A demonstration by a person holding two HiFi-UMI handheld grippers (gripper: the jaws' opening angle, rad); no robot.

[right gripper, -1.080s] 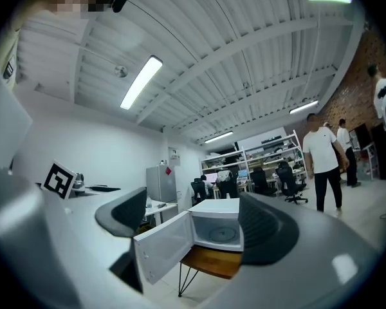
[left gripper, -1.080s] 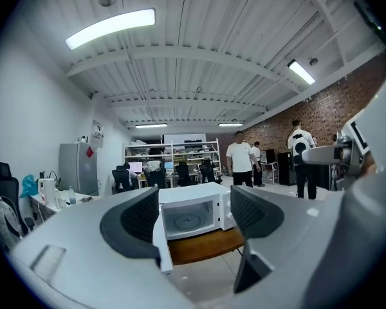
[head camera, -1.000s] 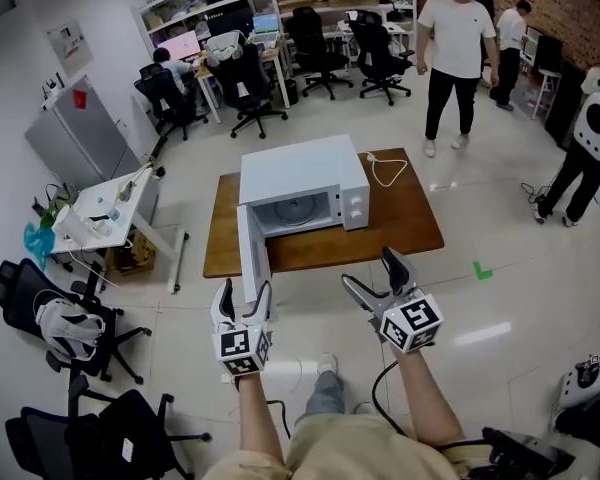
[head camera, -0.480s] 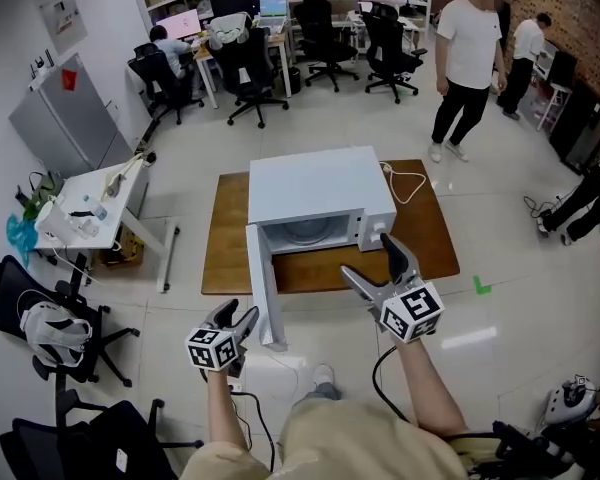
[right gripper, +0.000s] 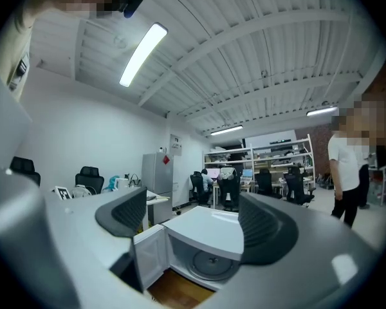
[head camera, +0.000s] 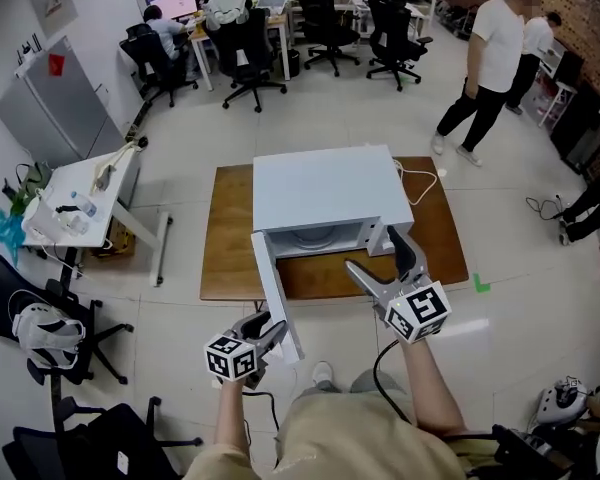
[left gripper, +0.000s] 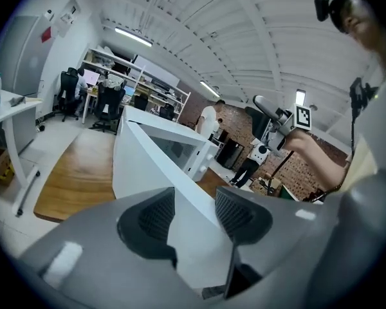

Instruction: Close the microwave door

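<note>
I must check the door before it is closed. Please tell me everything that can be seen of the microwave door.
The door is a flat white panel, plastic or painted metal by its look, with what seems a grey mesh window. It stands upright and wide open, hinged at the left front corner of the microwave, and reaches past the table edge toward the person. Its free edge lies between the jaws of the left gripper, which are closing; whether the pads touch it yet is unclear.
</note>
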